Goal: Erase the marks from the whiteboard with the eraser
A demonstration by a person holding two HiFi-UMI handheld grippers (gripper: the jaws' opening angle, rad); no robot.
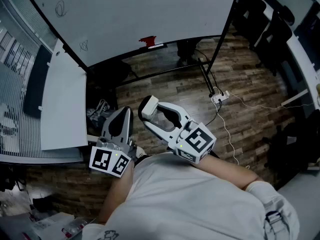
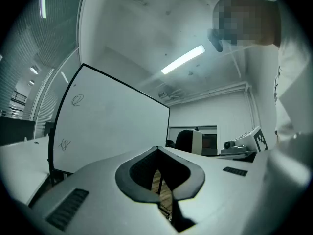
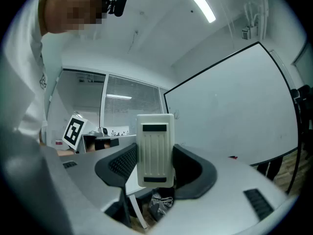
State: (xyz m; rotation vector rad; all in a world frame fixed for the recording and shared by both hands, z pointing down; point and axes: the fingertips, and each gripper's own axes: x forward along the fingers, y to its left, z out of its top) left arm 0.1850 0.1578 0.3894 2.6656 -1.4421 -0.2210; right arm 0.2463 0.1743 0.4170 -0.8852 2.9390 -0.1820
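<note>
Wood-plank flooring (image 1: 250, 84) runs under a whiteboard (image 1: 150, 9) on a dark-framed stand, and a power strip (image 1: 220, 97) with its white cable lies on the planks just below the whiteboard's right leg. As far as the pictures show, no wiping has been done: two small pen scribbles sit near the whiteboard's left edge, one high up (image 1: 60, 8) and one lower down (image 1: 83, 45), while the rest of its face looks clean. A small red object (image 1: 147, 41) rests on the ledge at the whiteboard's bottom edge; what it is cannot be made out. The pick-up is done, to judge by the eraser (image 3: 155, 150) clamped in the right gripper (image 1: 150, 113), whose jaws are parted just enough to grip its two long sides. It is held well apart from the whiteboard, low in front of the person's chest. The left gripper (image 1: 120, 123), beside it and equally far from the whiteboard, has its jaws pressed together with nothing between them. What is left is nearly everything: carrying the eraser up to the whiteboard's left side and rubbing out both scribbles. The eraser is a cream-white oblong block with rounded corners, a ribbed back and a dark slot at each end; it stands upright and pokes out past the jaw tips, with its wiping face out of sight
</note>
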